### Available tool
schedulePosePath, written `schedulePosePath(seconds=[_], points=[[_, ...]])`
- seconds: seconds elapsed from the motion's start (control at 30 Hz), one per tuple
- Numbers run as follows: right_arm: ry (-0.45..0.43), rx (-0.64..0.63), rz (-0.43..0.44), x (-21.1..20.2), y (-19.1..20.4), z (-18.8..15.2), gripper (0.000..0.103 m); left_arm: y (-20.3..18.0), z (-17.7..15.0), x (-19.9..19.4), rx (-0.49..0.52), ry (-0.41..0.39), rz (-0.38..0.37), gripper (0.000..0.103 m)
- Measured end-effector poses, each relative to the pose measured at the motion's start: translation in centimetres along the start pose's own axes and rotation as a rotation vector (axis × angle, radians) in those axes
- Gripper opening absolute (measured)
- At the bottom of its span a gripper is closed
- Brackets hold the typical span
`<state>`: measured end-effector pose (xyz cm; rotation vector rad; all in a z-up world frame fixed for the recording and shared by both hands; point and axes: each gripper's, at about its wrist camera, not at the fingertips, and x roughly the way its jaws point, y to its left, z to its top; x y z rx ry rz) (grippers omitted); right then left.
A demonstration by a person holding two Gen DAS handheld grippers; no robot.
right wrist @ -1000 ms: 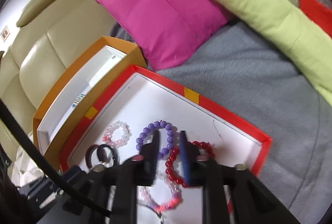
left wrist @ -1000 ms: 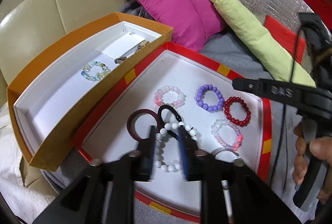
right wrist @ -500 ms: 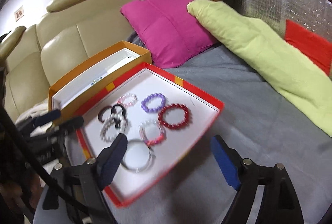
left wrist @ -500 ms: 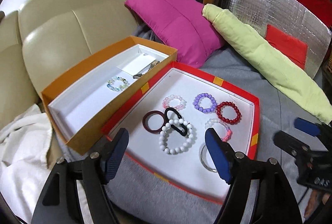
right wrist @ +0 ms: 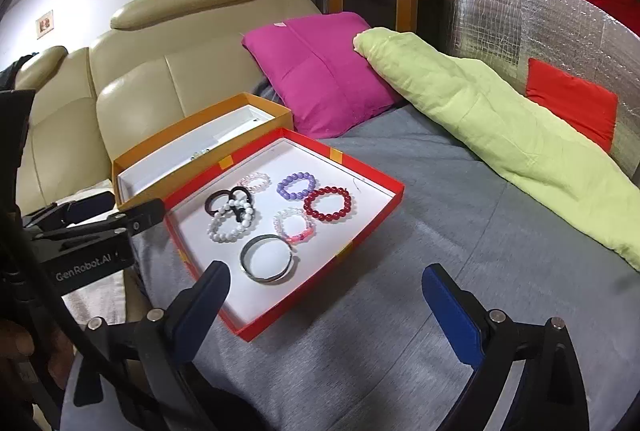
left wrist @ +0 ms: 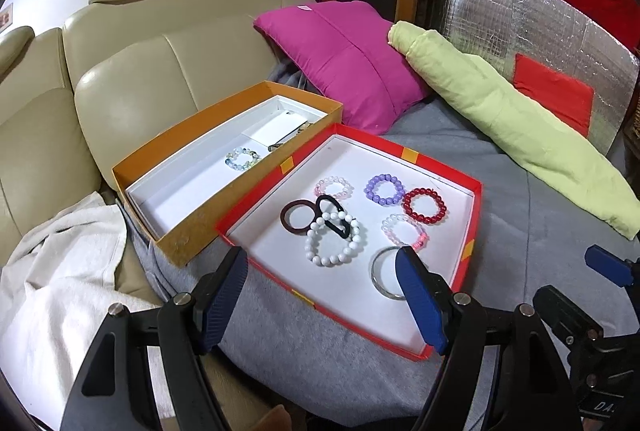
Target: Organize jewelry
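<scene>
Left gripper (left wrist: pixel 322 301) hovering, jaws apart, nearest white bead bracelet (left wrist: pixel 335 239) lying flat ahead in red tray (left wrist: pixel 468 251); right gripper (right wrist: pixel 326 305) gaping wide, empty, further off.

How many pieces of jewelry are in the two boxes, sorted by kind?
Beaded bracelets: 6, five in the red tray, including the white one, and one pale one in the orange box
Plain rings or bangles: 3, maroon, black, silver
Total: 9
</scene>
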<state>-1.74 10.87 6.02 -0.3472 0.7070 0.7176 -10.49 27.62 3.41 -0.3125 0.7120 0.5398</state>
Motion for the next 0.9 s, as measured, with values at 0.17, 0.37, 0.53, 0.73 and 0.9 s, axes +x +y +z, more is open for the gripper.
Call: schedulePosePath(seconds=[0.17,0.37,0.53,0.73,0.9], points=[[-0.014,0.008,0.002,-0.8,0.1,-0.2,0.099,-0.5,-0.3,-0.7,0.018,-0.009,0.02,0.086],[-0.019,0.018,-0.018,-1.1,-0.1,-0.2,0.099,-0.4,-0.4,-0.9,0.012,-0.008,0.003,0.088],[-0.015,0.003,-0.03,-0.8,0.2,-0.2,0.099,-0.5,-0.5,-0.8,0.026,-0.008,0.006,0.095],[-0.008,-0.007,-0.032,-0.4,0.5,-0.2,0.1,-0.4,-0.3,-0.5,0.017,-0.005,-0.002,0.1],[0.002,-0.011,-0.039,0.2,0.6,-0.1,0.1,-0.5,-0.2,-0.3,0.032,-0.014,0.007,0.1]])
